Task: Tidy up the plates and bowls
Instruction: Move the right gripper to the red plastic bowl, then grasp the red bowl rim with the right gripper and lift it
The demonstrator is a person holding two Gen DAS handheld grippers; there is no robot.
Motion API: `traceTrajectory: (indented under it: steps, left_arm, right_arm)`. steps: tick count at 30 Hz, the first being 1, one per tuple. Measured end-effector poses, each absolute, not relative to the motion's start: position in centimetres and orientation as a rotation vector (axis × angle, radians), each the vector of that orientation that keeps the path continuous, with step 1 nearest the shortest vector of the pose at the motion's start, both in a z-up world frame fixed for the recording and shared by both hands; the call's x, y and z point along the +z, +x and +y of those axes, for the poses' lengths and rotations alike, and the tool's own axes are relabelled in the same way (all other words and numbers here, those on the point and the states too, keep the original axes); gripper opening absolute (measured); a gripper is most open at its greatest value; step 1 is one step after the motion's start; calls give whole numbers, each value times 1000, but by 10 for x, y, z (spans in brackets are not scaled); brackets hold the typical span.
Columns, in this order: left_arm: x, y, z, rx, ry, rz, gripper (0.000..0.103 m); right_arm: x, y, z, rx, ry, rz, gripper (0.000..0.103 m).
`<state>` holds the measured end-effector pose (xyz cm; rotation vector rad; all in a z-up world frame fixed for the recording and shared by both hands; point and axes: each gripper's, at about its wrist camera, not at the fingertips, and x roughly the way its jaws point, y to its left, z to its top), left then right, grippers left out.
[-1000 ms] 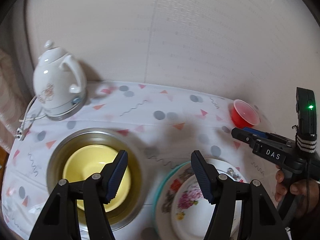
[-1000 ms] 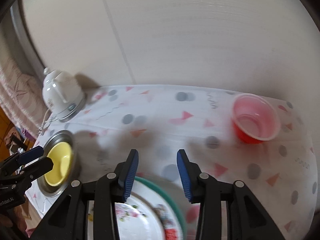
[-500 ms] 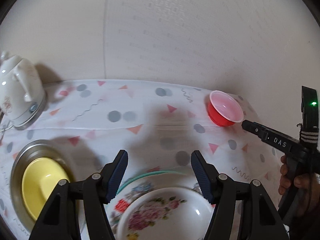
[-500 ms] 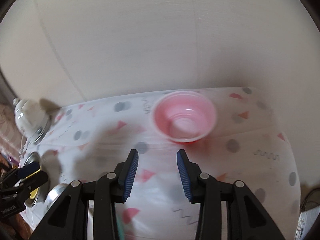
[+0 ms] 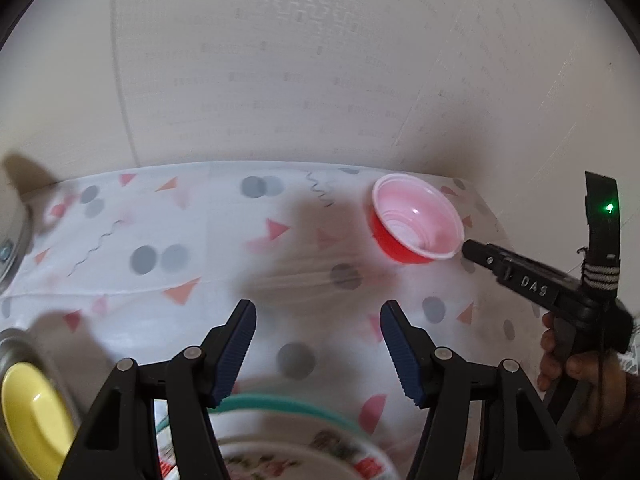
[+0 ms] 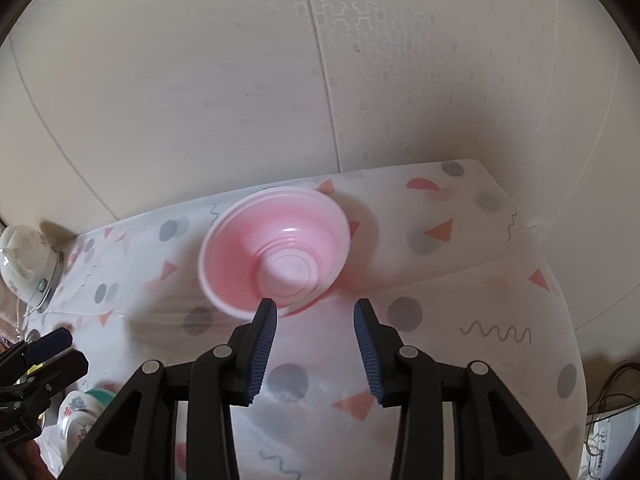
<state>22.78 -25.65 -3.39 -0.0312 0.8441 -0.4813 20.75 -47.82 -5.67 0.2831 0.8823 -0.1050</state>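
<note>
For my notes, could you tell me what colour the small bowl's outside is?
Red outside, pale pink inside; the small bowl shows this best in the left wrist view.

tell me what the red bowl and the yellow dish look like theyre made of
Red bowl: likely thin disposable plastic, glossy, with moulded stepped rings inside and a pale translucent rim. Yellow dish: smooth and shiny with a highlight, plastic or glazed ceramic; the blur leaves that open.

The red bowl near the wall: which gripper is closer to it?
Right. The right gripper is open right at the red bowl, its rim at the fingertips. The left gripper is open, farther back over the plates.
</note>
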Motion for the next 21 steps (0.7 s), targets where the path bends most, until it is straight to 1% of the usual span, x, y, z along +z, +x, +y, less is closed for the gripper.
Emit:
traceTrajectory:
  steps: [6, 8, 12, 13, 14, 15, 17, 19, 21]
  left_arm:
    - [-32, 252, -285, -526, -48, 838, 64]
    - [-33, 261, -296, -546, -54, 846, 60]
    - [-39, 279, -314, -561, -64, 871, 57]
    - [-40, 283, -318, -562, -69, 878, 52]
    - [-41, 286, -320, -566, -75, 885, 49]
    - [-42, 289, -322, -571, -81, 889, 47]
    - [-47, 296, -328, -577, -90, 908, 46]
    - [-52, 305, -331, -599, -122, 948, 34]
    - [-56, 310, -334, -605, -143, 957, 29]
  right_arm:
    - [-60, 223, -490, -88, 282, 875, 34]
    - [-62, 231, -493, -88, 271, 879, 32]
    - [-70, 245, -500, -80, 295, 898, 30]
    - [-71, 248, -501, -79, 297, 901, 30]
    - [-72, 250, -502, -78, 297, 901, 30]
    - [-73, 252, -503, -78, 298, 903, 29]
    - [-77, 256, -505, -75, 308, 912, 26]
    - [-80, 260, -506, -69, 309, 919, 23]
    - [-83, 261, -506, -60, 310, 923, 21]
